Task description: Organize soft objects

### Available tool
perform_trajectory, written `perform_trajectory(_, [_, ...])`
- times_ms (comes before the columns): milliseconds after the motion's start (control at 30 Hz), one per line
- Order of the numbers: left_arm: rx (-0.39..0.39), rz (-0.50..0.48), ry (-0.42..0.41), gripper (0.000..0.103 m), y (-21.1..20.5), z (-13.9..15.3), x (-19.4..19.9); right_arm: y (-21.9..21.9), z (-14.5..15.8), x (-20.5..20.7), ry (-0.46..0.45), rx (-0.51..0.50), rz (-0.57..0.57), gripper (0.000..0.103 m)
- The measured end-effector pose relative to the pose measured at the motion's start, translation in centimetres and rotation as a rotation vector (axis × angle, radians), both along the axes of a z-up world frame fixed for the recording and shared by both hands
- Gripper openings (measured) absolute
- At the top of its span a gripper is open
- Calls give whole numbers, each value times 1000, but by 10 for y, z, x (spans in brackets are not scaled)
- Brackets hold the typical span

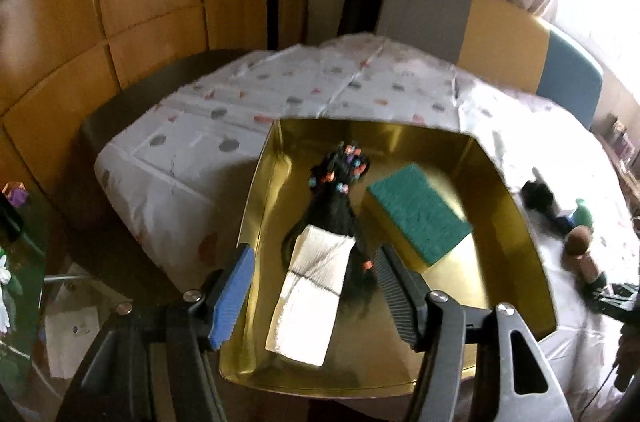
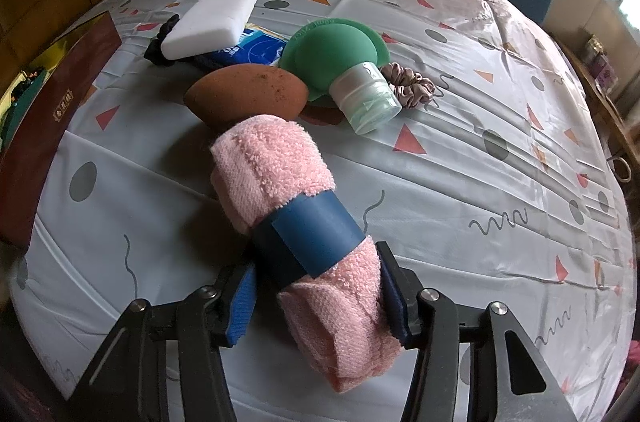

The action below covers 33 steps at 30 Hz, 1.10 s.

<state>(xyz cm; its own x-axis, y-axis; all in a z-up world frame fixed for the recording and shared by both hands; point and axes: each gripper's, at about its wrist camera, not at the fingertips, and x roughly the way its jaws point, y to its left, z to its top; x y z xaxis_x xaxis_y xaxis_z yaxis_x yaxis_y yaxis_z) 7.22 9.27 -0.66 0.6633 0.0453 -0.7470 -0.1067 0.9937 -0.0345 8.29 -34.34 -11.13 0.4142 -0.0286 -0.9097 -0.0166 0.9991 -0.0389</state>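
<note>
A gold-lined box holds a white folded cloth bundle, a black bunch of hair ties with coloured beads and a green-topped yellow sponge. My left gripper hangs open over the box. The white bundle lies below its fingers, untouched. In the right wrist view my right gripper is shut on a rolled pink towel wrapped in a blue band. The towel's far end reaches a brown egg-shaped sponge.
Past the towel lie a green squeeze bottle, a mauve scrunchie, a white foam block on a blue packet and a black item. The box's brown outer wall stands at left. A patterned cloth covers the table.
</note>
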Motion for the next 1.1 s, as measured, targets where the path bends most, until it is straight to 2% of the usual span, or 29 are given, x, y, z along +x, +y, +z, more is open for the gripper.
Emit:
perform_trajectory(233, [8,-34,-67,63,-9,22,-13,-3,1,1,28,12,-16,51])
perform_trajectory(567, [-21,-99,-58,63,-28,20,-20,12,5,2,46,-49,-45,37])
perform_trajectory(767, [-30,-122,-55,63,-34,18,-21,11,10,-6,44,16,-96,35])
perform_trajectory(900, [-32,-119,-43,63,-35,14,-19,10,14,-11,34,118,-123,35])
perform_trajectory(1000, [-30,-119,-41,63,-34,13,-19,11,23,-16,1,192,-134,35])
perform_trajectory(1100, [-32,-112,-40,63,-32,12,-19,24,42,-18,-54,207,-108,35])
